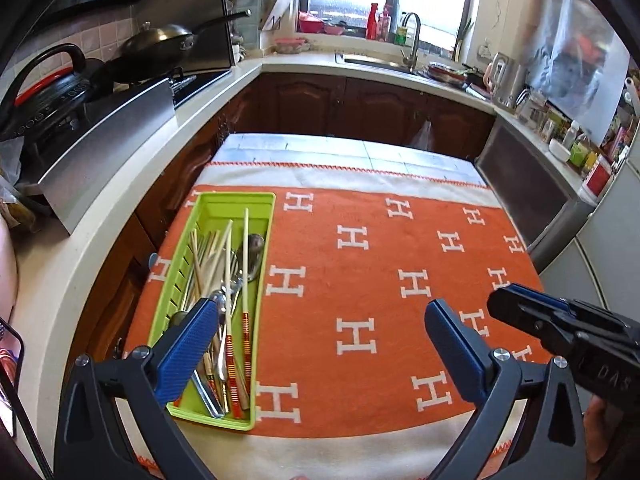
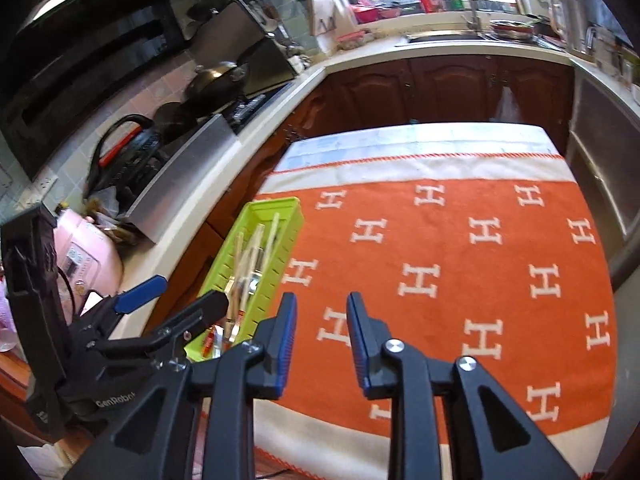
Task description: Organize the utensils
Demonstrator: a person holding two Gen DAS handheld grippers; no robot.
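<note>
Kitchen counter with black wok (image 1: 160, 42) at left. Lime-green plastic utensil tray (image 1: 208, 410), chopsticks and spoons inside, on orange H-patterned cloth (image 1: 380, 280). Left gripper (image 1: 320, 344) jaws wide apart, empty; right gripper (image 2: 322, 340) narrowly apart, empty. Steel sink faucet (image 1: 414, 36) beyond.

- One green tray (image 1: 264, 216) sat on the cloth.
- One orange cloth (image 1: 380, 280) with white H marks covered the table.
- Two chopsticks with red-striped ends (image 1: 236, 360) lay in the tray, plus several plain ones; the exact number could not be told.
- At least two metal spoons (image 1: 254, 252) showed.
- Two grippers: left (image 1: 320, 344), right (image 2: 322, 336).
</note>
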